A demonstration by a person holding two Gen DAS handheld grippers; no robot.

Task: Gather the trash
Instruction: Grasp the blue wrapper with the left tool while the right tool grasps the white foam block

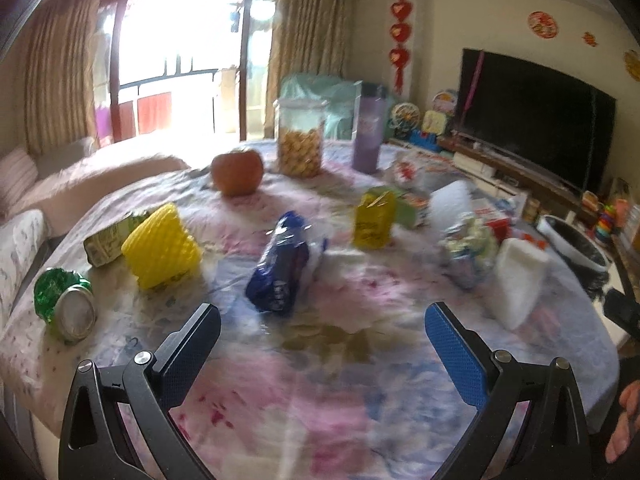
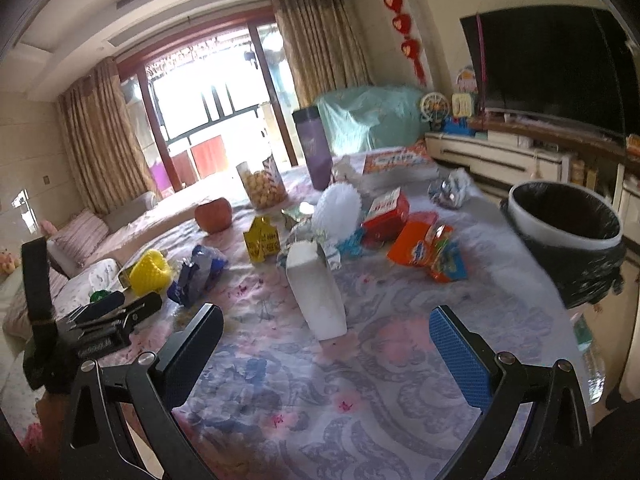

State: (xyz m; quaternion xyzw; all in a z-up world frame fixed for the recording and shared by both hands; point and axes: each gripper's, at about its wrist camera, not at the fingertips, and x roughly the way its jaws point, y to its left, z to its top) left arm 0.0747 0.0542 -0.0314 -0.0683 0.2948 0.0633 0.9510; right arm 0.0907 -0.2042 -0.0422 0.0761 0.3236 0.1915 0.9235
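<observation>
Both the left hand-held gripper and right hand-held gripper hover spread wide, empty, above the littered worktop; bin beside it.

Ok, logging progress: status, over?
Left gripper, right gripper open, empty. Crumpled blue snack wrapper ahead. Black-lined white bin beside table. Path clear.

The left gripper hangs over the table with its jaws wide apart and nothing between them. Just ahead lies a blue wrapper. To its left stand a yellow net and a crushed green can. A white bin sits at the right edge.
</observation>
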